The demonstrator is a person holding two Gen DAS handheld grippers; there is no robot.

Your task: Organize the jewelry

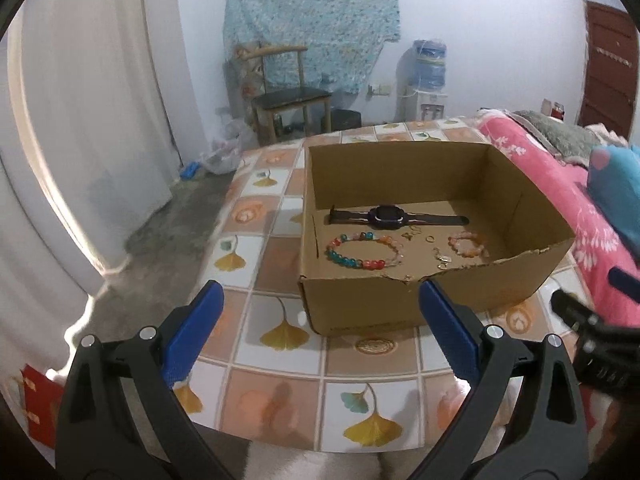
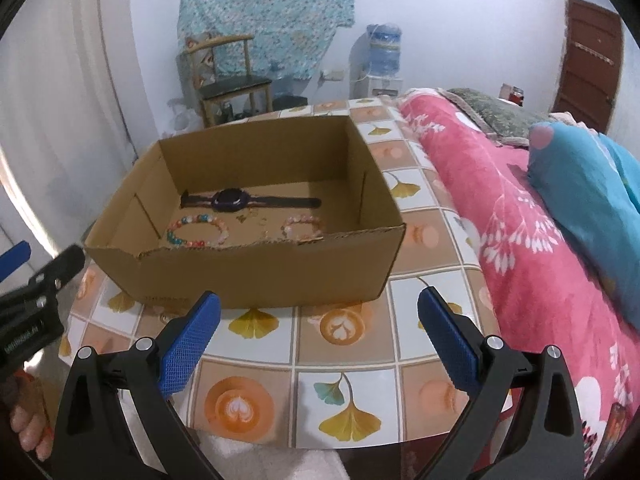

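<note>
Jewelry sits inside the cardboard box [image 1: 400, 300] on the tiled surface [image 1: 280, 384]: a smartwatch [image 1: 386, 217], a multicoloured bead bracelet [image 1: 362, 250], an orange bead bracelet [image 1: 466, 243]. Left gripper [image 1: 320, 320] and right gripper [image 2: 319, 320] hover before it, jaws released, grasping nothing. Descend steeply past the torn front wall, pinching one bracelet's beads.

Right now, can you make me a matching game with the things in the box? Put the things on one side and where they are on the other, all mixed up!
Things:
1. watch
2. colourful bead bracelet
3. orange bead bracelet
4. left hand-held gripper

Places or states:
A. near the front of the cardboard box, left side
B. open, outside the box, over the table
C. flat along the back of the box floor
D. near the front of the box, right side

Pairs: 1-C, 2-A, 3-D, 4-B
</note>
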